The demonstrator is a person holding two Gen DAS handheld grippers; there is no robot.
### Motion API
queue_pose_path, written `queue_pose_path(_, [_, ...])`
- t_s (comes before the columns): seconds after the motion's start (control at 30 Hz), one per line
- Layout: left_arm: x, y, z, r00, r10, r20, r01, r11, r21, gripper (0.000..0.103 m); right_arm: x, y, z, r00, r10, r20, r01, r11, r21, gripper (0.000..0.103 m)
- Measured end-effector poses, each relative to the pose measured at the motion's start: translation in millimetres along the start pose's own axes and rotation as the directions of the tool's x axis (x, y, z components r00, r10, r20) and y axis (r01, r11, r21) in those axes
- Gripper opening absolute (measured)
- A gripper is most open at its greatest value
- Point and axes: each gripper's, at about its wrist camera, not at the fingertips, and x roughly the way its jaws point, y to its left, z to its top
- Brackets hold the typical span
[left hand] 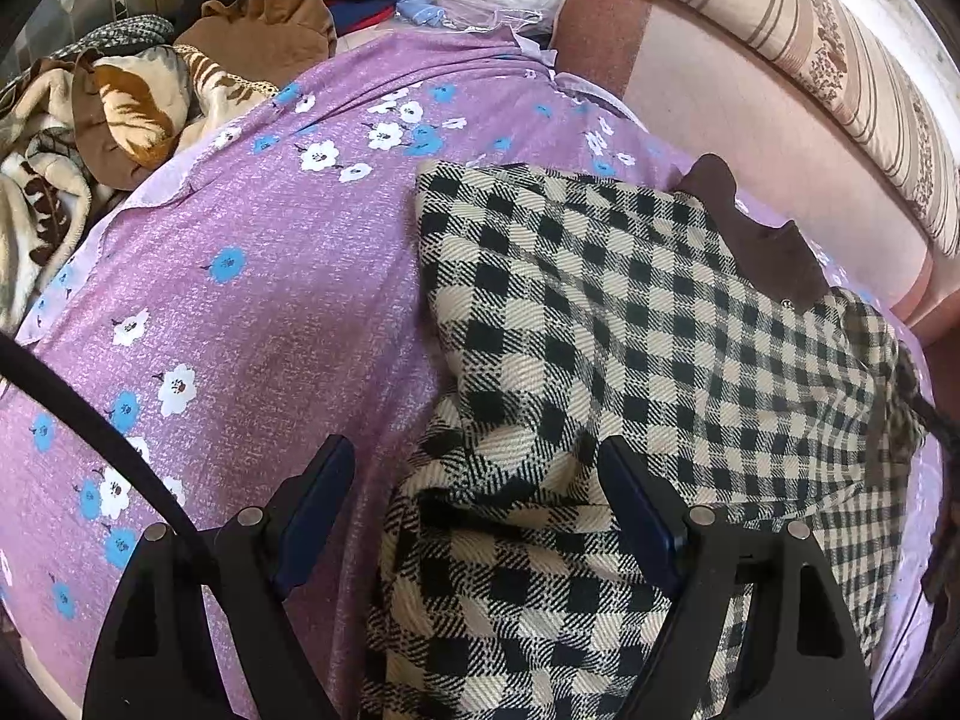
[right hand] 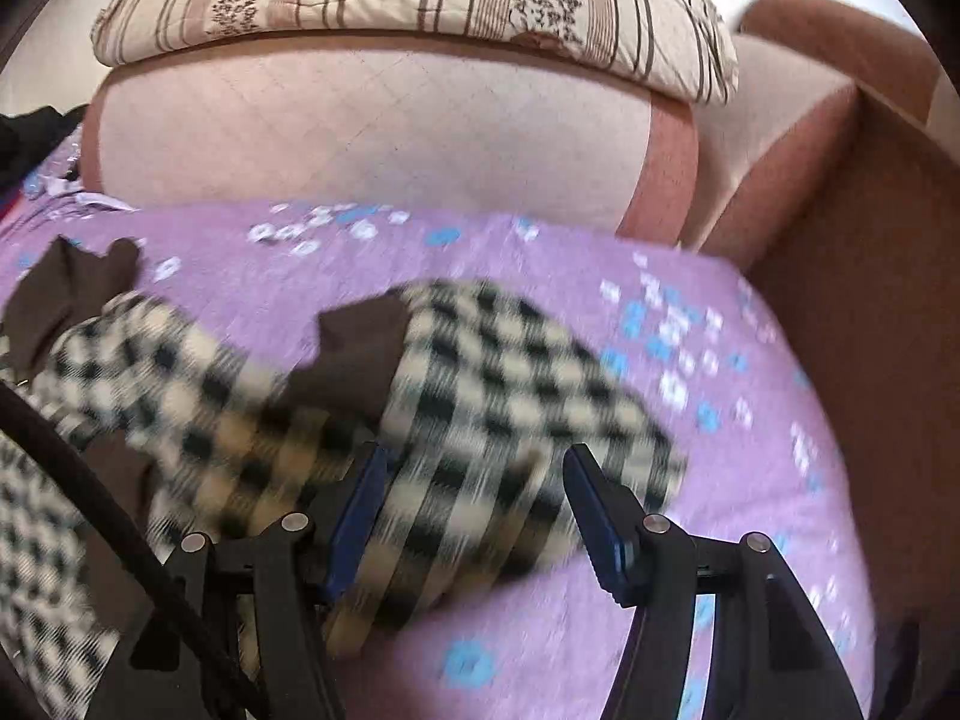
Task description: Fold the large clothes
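Black-and-cream checked woven garment sprawls on the purple flowered bedsheet. Left gripper gapes wide at 6 o'clock, right gripper too.

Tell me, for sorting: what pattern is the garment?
Black-and-cream check garment with brown trim; clearest in the left wrist view.

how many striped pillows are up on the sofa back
1: a cream pillow with brown stripes lies along the top of the pink sofa backrest; others may sit outside both views.

left wrist: close above, looking down | right wrist: low, facing backrest | shared: checked garment; purple sheet
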Motion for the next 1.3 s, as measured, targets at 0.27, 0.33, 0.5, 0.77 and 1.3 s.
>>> queue_pose_path(0.27, [10, -3, 2, 1.0, 0.028, -0.015, -0.027, 0.999, 0.026, 0.082, 42, -7, 10, 0.994, 0.093, -0.05, -0.089, 0.993, 0.075, 0.01])
queue_pose_path(0.33, [9, -1, 3, 1.0, 0.021, -0.013, -0.02, 1.0, 0.011, 0.082, 31, -16, 12, 0.988, 0.152, -0.021, -0.148, 0.98, 0.134, 0.008])
queue_pose_path(0.5, [-2, 1, 5, 1.0, 0.006, 0.02, -0.006, 1.0, -0.006, 0.082, -38, -53, 26, 0.906, 0.406, 0.118, -0.422, 0.866, 0.266, 0.008])
queue_pose_path(0.77, [-12, 7, 4, 0.999, -0.023, 0.029, 0.025, 0.999, -0.043, 0.082, -159, -40, 40, 0.702, 0.678, 0.217, -0.705, 0.704, 0.082, 0.008])
queue_pose_path(1.3, [-28, 35, 9, 0.979, -0.199, 0.048, 0.204, 0.965, -0.165, 0.082, -149, 229, 21, 0.478, 0.805, -0.353, -0.876, 0.403, -0.266, 0.008])
